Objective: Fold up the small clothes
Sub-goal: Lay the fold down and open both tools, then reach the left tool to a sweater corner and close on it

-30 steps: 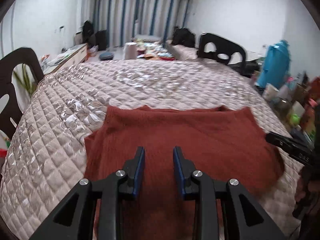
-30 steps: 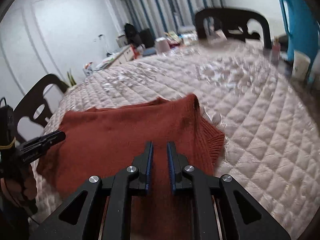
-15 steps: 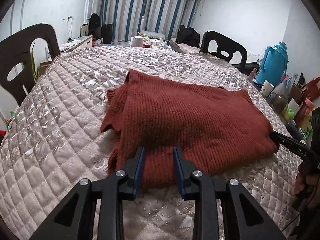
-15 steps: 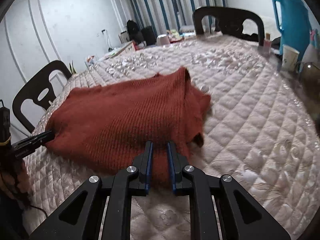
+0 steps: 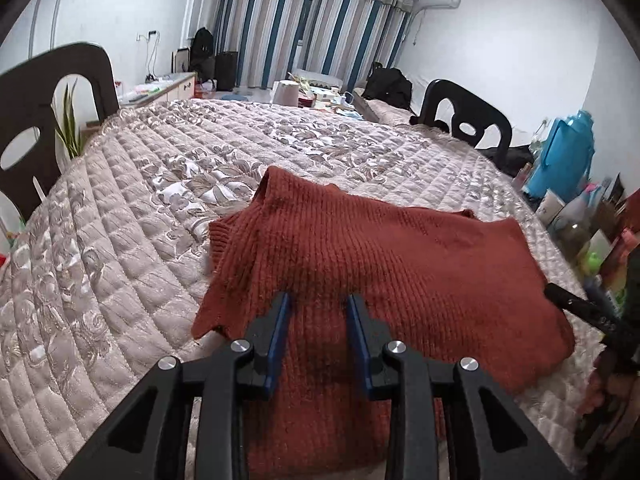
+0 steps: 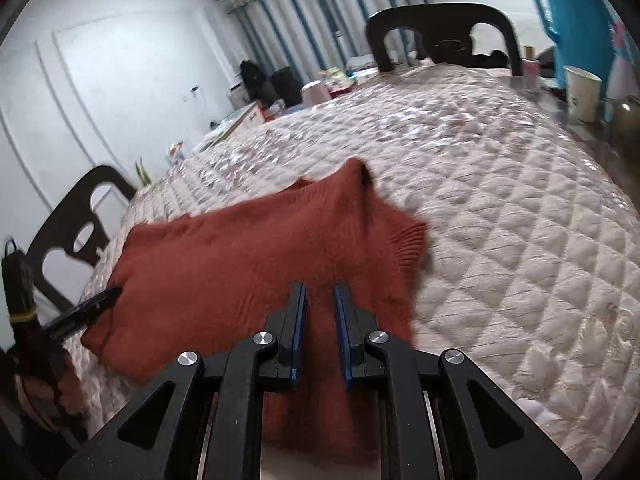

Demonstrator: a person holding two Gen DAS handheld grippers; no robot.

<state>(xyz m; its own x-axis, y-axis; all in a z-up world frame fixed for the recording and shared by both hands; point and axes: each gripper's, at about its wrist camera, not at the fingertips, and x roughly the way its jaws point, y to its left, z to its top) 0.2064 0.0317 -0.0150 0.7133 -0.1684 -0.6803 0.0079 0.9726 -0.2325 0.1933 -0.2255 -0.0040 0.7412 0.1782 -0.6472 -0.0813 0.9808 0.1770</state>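
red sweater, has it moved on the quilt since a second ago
Cannot tell. The red sweater looks nearer the left gripper than half a second ago, but the black chair shifts too, so the cameras moved.

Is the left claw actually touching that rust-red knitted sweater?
Cannot tell. In the left wrist view the left claw overlaps the rust-red knitted sweater with its jaws apart, but nothing shows contact or a gap between them.

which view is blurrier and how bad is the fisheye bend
Right wrist view: motion smear on the rust-red knitted sweater and the quilted beige bedspread. Left wrist view: sharp, knit ribs readable. Both views curve straight lines near the dark rounded borders; the striped curtains lean.
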